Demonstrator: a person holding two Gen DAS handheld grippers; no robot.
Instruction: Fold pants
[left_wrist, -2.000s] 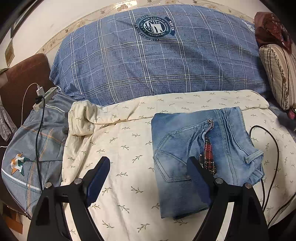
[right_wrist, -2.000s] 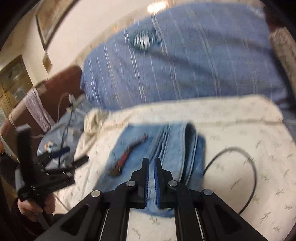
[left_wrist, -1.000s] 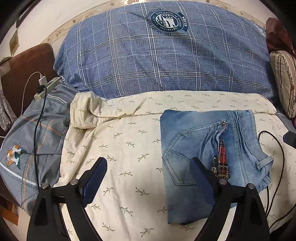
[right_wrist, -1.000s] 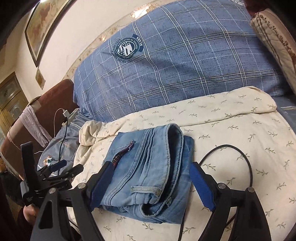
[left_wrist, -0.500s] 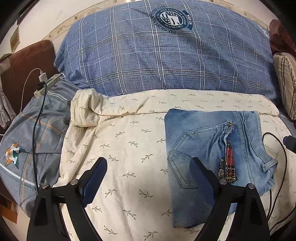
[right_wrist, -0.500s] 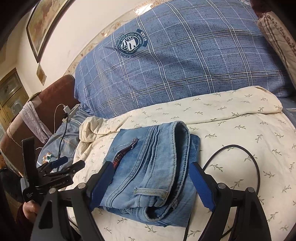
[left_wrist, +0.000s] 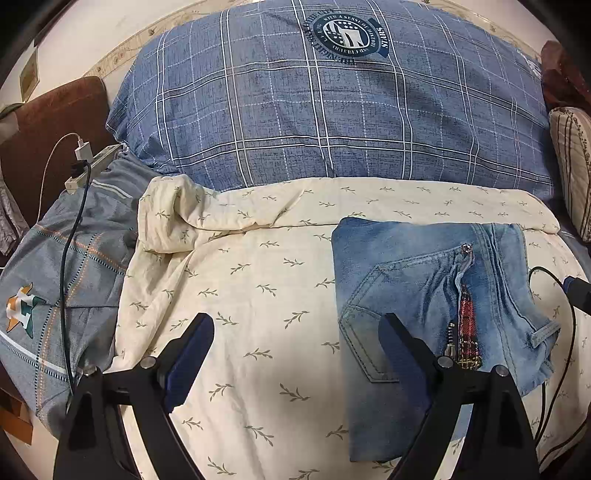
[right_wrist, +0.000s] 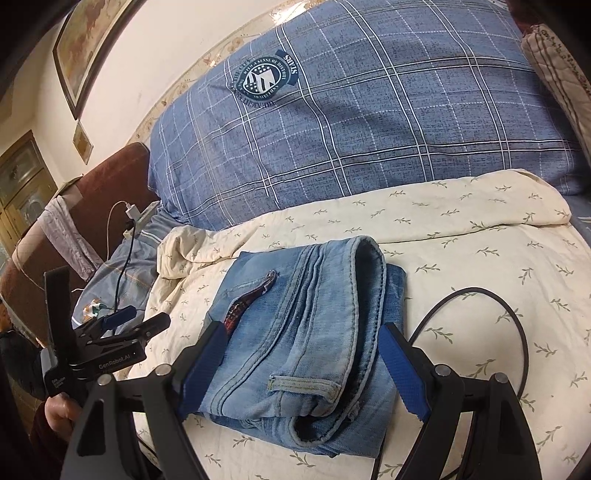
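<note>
The light blue jeans (left_wrist: 424, 295) lie folded into a compact rectangle on the cream leaf-print sheet (left_wrist: 258, 295), back pocket up, with a red plaid strip at the fly. My left gripper (left_wrist: 295, 354) is open and empty, held above the sheet, its right finger over the jeans' left part. In the right wrist view the jeans (right_wrist: 306, 325) lie just ahead, waistband loop toward me. My right gripper (right_wrist: 303, 354) is open and empty, jaws wide on either side of the jeans' near end, above them. The left gripper (right_wrist: 122, 328) shows at the left, held by a hand.
A big blue plaid pillow (left_wrist: 332, 110) lies behind the sheet. A black cable (right_wrist: 480, 332) loops on the sheet right of the jeans. A power strip with chargers (left_wrist: 88, 166) and a grey-blue cover (left_wrist: 55, 295) lie at the left. A striped cushion (left_wrist: 572, 166) sits at far right.
Two seconds ago my right gripper was shut; it has opened and dropped closer to the jeans' near end. My left gripper has drifted slightly left and back, staying open.
</note>
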